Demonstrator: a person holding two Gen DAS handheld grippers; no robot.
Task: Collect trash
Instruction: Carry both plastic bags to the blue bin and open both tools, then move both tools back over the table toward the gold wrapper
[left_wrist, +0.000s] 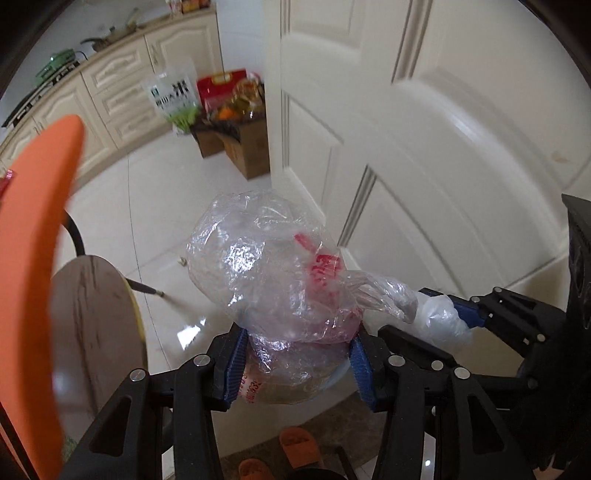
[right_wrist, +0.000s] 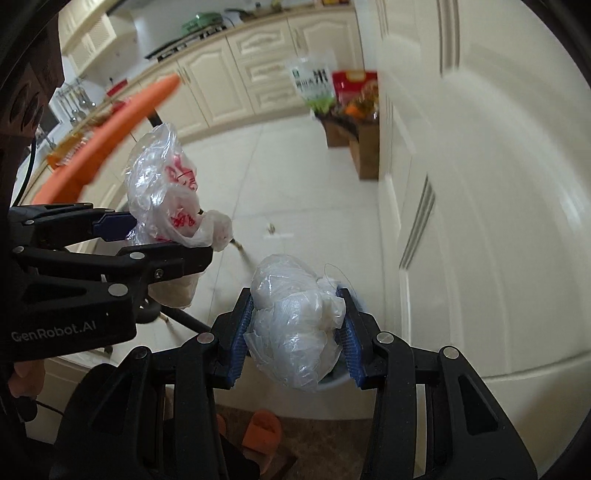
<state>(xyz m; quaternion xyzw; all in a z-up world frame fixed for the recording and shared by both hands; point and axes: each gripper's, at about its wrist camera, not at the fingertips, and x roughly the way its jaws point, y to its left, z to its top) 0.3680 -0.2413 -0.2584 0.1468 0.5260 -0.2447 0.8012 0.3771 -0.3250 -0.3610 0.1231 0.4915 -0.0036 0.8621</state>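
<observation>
Glossy pale floor tiles (left_wrist: 155, 192); white door (left_wrist: 461, 147)

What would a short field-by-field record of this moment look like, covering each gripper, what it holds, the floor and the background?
left gripper: shut on clear bag with red print
right gripper: shut on white plastic bag
floor: pale glossy tiles, a small scrap lying on them
below: orange slippers on a brown mat
side: white panelled door
background: cream kitchen cabinets, cardboard boxes of groceries
</observation>
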